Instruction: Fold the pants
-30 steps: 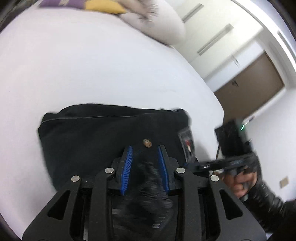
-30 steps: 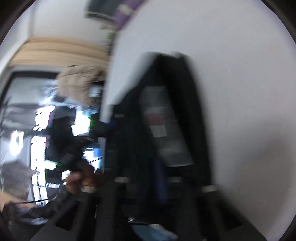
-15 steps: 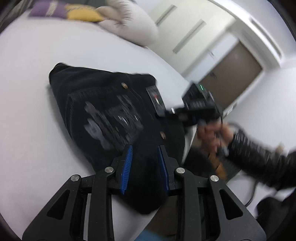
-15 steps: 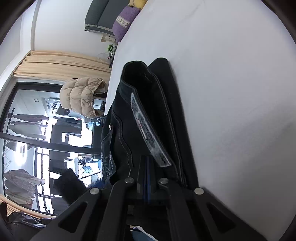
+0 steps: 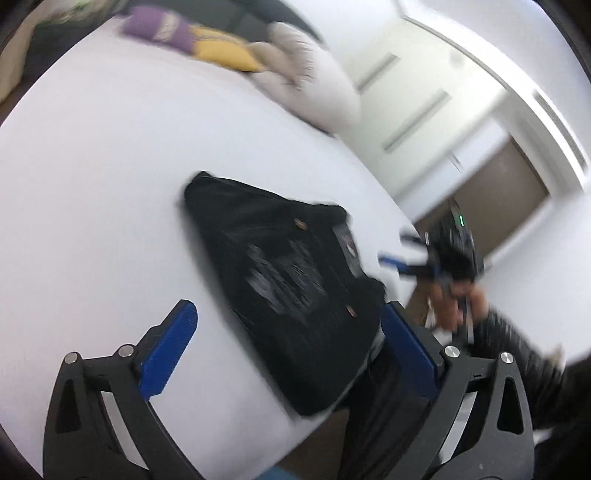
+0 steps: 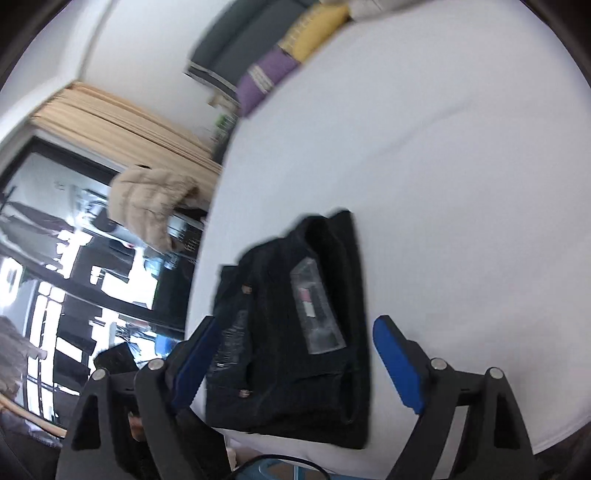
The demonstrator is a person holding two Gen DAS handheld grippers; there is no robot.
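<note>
One folded pair of black pants (image 5: 291,280), two open tools (image 5: 288,325) (image 6: 291,339), one purple cushion (image 6: 264,79), one yellow cushion (image 6: 314,33).

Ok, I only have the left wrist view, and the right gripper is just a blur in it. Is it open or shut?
Observer: Open. In the right wrist view the right gripper has its blue pads spread wide, with no cloth pinched between them. The pants lie folded in front of it.
Operator: Anything off that side that I can't see from here?
Observer: Yes. A beige puffy jacket hangs past the edge of the white surface, in front of a large window.
</note>
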